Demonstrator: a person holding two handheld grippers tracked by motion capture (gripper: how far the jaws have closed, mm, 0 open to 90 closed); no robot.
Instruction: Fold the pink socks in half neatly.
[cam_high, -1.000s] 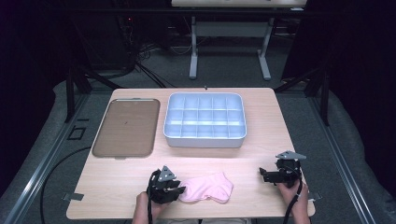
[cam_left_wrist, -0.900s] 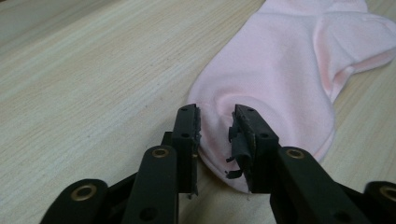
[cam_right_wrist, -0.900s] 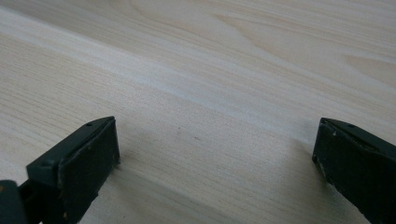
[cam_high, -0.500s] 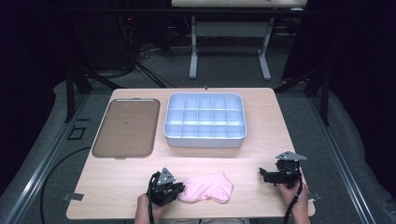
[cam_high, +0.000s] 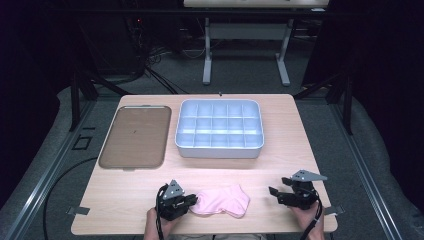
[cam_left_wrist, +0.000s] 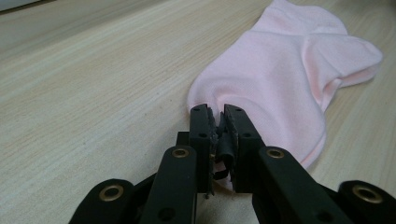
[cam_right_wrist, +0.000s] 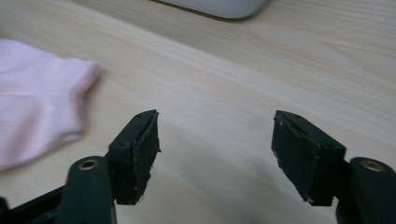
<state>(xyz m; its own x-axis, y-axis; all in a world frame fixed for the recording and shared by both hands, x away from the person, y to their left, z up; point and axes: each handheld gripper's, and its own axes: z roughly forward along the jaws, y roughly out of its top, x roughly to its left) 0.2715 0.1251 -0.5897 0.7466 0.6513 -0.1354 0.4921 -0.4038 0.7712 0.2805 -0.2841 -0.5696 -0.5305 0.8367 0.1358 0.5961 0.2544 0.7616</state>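
Left claw (cam_left_wrist: 218, 112) pinching pink sock (cam_left_wrist: 285, 70) edge | right claw (cam_right_wrist: 215, 140) spread over bare table (cam_right_wrist: 261, 79)

A brown tray (cam_high: 135, 137) lies at the table's (cam_high: 295, 135) far left; a compartmented white bin (cam_high: 220, 129) beside it, far centre.

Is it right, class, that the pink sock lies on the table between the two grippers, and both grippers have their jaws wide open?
Not quite. The right gripper is open, but the left gripper has its jaws closed at the edge of the pink sock, as the left gripper view shows. The sock does lie on the table between the two grippers.
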